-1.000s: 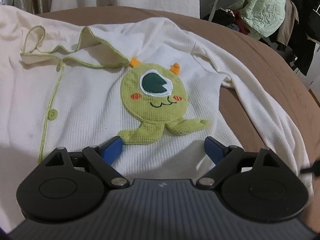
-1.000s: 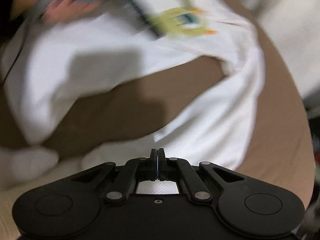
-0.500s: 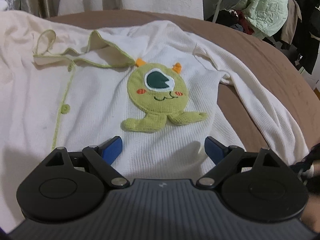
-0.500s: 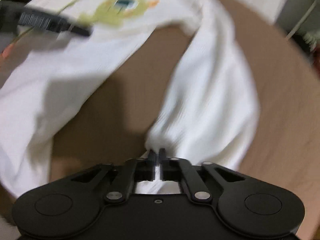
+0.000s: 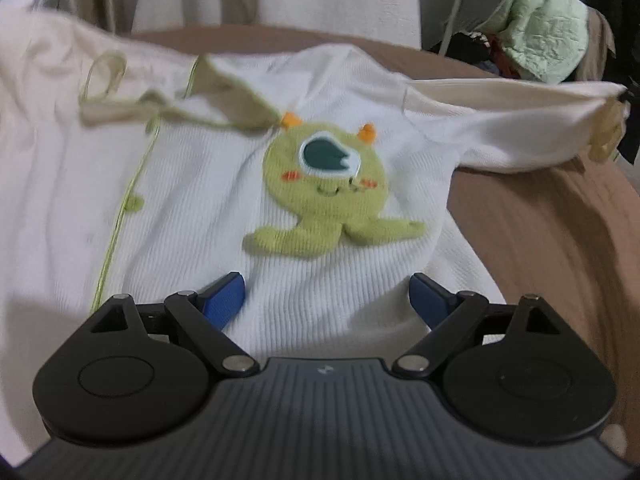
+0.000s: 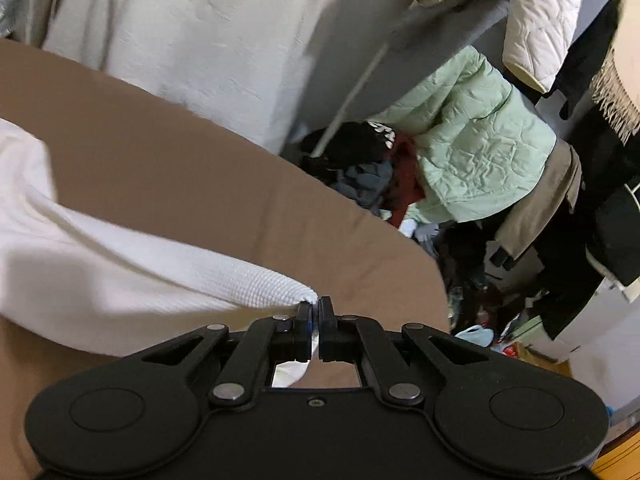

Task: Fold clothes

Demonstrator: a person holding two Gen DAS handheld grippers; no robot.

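A white ribbed top [image 5: 192, 208] with green piping and a green one-eyed monster patch [image 5: 326, 184] lies front up on a brown bed [image 5: 560, 232]. My left gripper [image 5: 325, 294] hovers low over its lower front, blue fingers [image 5: 224, 296] spread wide, nothing between them. The top's sleeve [image 5: 512, 124] stretches taut to the right, lifted off the bed. In the right wrist view my right gripper [image 6: 315, 308] is shut on the sleeve's cuff [image 6: 276, 288], and the sleeve runs away to the left over the brown bed [image 6: 200, 184].
A white curtain [image 6: 208, 32] hangs behind the bed. To the right stand a rack with a pale green quilted jacket [image 6: 480, 148], dark coats and a heap of clothes [image 6: 368, 172] on the floor. The bed's edge [image 6: 432, 264] curves just right of my right gripper.
My right gripper swung out to the right and rose, pulling the sleeve straight and off the bed. The top shifted and its collar is ruffled. The left gripper stayed open over the hem.
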